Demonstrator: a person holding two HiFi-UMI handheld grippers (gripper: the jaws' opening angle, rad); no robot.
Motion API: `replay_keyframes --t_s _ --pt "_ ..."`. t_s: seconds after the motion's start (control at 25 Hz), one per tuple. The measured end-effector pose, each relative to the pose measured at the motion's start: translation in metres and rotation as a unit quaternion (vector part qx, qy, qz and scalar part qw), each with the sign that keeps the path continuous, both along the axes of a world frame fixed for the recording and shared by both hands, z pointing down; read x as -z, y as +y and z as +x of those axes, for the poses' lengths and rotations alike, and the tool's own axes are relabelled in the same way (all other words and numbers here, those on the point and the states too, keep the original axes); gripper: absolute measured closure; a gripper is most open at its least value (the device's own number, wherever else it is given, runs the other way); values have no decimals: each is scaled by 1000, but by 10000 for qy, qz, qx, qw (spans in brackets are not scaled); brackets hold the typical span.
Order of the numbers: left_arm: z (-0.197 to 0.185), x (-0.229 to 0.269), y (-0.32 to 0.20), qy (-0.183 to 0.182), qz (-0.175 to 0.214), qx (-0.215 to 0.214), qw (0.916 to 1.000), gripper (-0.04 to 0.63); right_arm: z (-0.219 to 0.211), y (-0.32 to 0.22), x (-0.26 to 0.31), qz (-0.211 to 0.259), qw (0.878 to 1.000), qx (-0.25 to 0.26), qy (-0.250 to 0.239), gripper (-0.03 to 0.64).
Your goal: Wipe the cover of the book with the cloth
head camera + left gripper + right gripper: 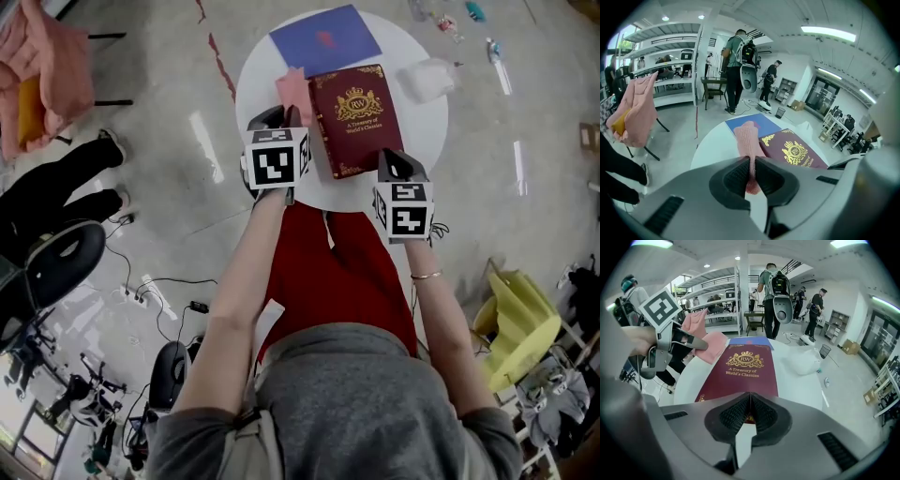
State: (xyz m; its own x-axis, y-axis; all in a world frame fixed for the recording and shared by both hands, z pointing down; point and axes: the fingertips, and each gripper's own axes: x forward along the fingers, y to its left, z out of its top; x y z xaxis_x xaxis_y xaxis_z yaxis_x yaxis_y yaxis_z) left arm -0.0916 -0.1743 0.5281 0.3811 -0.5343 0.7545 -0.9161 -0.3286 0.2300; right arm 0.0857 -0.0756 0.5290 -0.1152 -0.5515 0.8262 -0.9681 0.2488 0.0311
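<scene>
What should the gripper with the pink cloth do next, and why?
Probably slide the left gripper a little to the right, so the pink cloth that it pinches comes onto the book. The cloth is beside the book's left edge, not across its red cover.

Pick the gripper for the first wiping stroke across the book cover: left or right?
Left. The left tongs are shut on the pink cloth, which lies beside the book at its left edge, so a short sweep probably suffices. The right tongs are shut with no cloth, at the book's near edge.
</scene>
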Motion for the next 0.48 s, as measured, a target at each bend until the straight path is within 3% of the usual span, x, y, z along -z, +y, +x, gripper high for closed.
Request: replay_keyframes --t_s 0.48 --pt "24 -18 -33 -274 -7 -409 9988 561 5 -11 -11 -133 9999 18 -12 588"
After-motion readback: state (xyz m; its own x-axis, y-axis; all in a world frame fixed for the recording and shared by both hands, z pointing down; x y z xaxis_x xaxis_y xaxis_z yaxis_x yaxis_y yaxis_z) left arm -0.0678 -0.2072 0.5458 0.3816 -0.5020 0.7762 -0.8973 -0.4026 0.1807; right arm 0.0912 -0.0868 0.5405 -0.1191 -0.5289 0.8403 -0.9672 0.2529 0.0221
